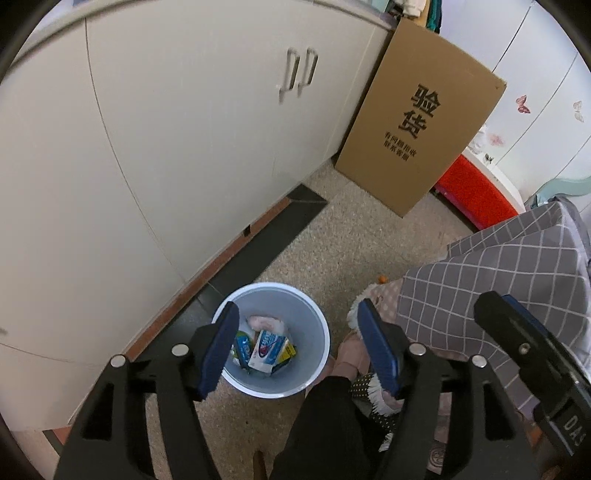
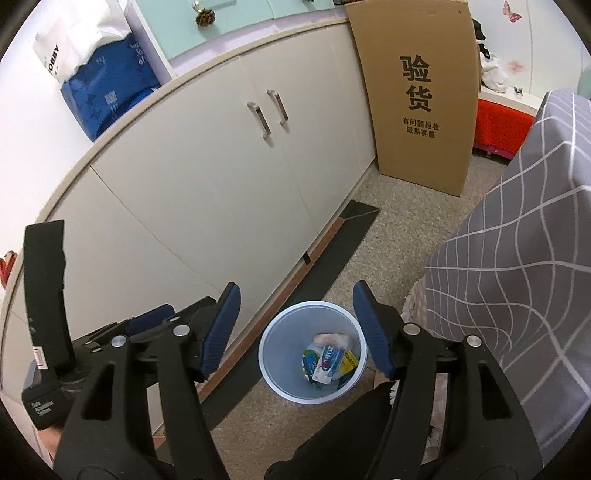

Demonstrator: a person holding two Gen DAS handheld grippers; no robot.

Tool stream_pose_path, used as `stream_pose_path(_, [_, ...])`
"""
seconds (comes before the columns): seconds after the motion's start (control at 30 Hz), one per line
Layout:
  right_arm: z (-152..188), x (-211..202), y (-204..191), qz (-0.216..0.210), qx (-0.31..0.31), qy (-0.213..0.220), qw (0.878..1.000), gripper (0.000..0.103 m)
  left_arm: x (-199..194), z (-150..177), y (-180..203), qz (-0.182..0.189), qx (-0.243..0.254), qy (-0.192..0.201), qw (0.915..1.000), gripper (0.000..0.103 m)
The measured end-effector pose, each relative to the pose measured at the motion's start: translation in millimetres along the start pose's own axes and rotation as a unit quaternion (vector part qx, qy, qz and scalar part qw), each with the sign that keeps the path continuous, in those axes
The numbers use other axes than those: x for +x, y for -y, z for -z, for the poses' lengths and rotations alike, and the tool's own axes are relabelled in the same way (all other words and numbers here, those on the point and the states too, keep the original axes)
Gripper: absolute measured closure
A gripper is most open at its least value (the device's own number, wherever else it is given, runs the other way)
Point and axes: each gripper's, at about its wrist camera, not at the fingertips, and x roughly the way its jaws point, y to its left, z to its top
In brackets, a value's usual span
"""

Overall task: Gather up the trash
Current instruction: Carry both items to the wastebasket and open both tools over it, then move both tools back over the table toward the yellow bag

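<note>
So both my claws are hanging over the white bin (image 1: 275,387) on the speckled floor (image 1: 369,236), and both are released with nothing between the pads. Left claw (image 1: 295,332) sits right over the bin mouth, right claw (image 2: 295,325) a bit back from it.

My right-wrist view gets stuff the left one misses: the ledge on top of the cabinet (image 2: 207,177) with a blue-and-white bag (image 2: 99,74) and a pinecone (image 2: 205,16), plus my left claw's body poking in at lower left. The left view instead catches a dark trouser leg (image 1: 321,424) and a fuzzy slipper (image 1: 373,391) just beside the bin.

Trash is in the bin: a white-and-blue toothpaste box (image 1: 266,349), a yellow packet (image 1: 288,352), a small blue carton (image 1: 242,347) and a pinkish crumpled wad (image 1: 266,323). A cardboard box (image 1: 421,125) leans by the cabinet, and there's grey checked cloth (image 2: 517,240) on the right.
</note>
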Motion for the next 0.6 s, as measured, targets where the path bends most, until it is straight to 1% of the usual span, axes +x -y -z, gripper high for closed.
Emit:
stream_pose_path(0.1, [-4.4,-12.7,-4.2,-0.005,0.000,0.011,1.000,0.040,-22.1,-1.3,4.9,0.006,-0.002,0.020,0.9998,0.036])
stream_pose_path(0.2, [-8.8,-34.2,-7.2,-0.018,-0.001,0.028,0.999,0.040,-47.5,0.6,9.5,0.010,-0.004,0.045,0.9989,0.035])
stream_pose_path(0.37, [-16.2,-83.3,-8.8,-0.036,-0.003,0.071,0.997,0.040,-91.3,2.6,26.6,0.018,-0.003,0.086,0.9961,0.034])
stream_pose_path(0.47, [-20.3,-117.8,-1.3,-0.038,0.001,0.100,0.994,0.039,-120.0,3.7,47.3,0.026,0.009,0.115,0.9930,0.031])
stream_pose_path(0.6, [-23.1,-157.4,22.8,-0.023,0.008,0.131,0.991,0.038,-143.4,8.2,84.2,0.047,0.035,0.131,0.9897,0.029])
